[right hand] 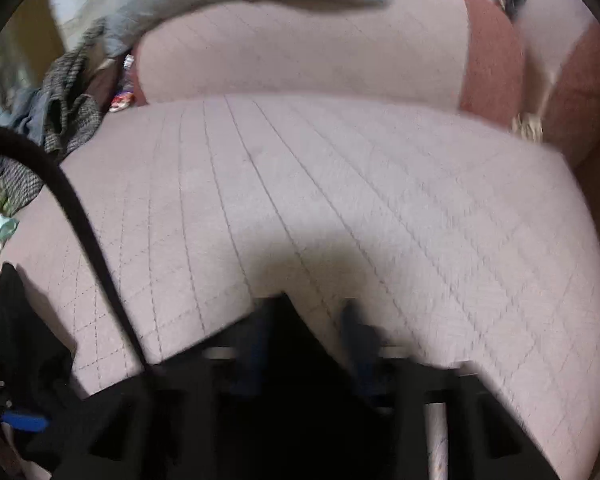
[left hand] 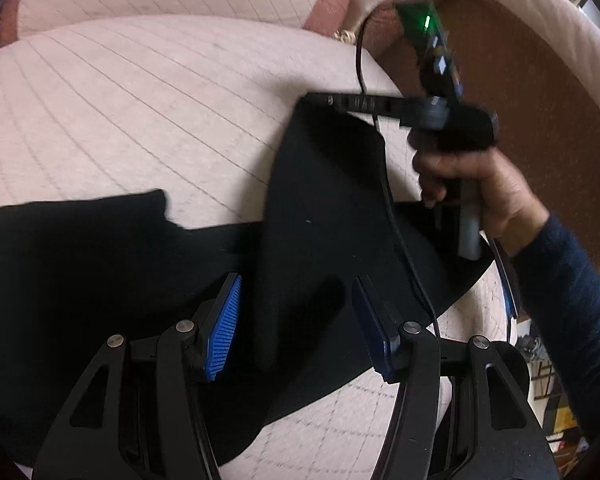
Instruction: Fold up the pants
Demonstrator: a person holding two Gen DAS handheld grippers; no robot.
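Black pants [left hand: 100, 264] lie across the pink quilted cushion [left hand: 140, 100]. My left gripper [left hand: 296, 312] is open, its blue pads [left hand: 224, 328] either side of a raised fold of the pants [left hand: 324, 208]. My right gripper shows in the left wrist view [left hand: 328, 100], held by a hand [left hand: 480, 188], its tip at the top of that lifted fold. In the right wrist view the right gripper [right hand: 306, 320] is blurred and dark, jaws apart with black cloth at their base; a grip cannot be told. More black cloth [right hand: 16, 340] lies at lower left.
A pink back cushion [right hand: 300, 52] with a red-brown bolster [right hand: 492, 56] stands behind the seat. A heap of grey and tweed clothes [right hand: 60, 112] lies at the left. A brown board [left hand: 520, 100] stands at the right. A black cable [right hand: 80, 224] crosses the view.
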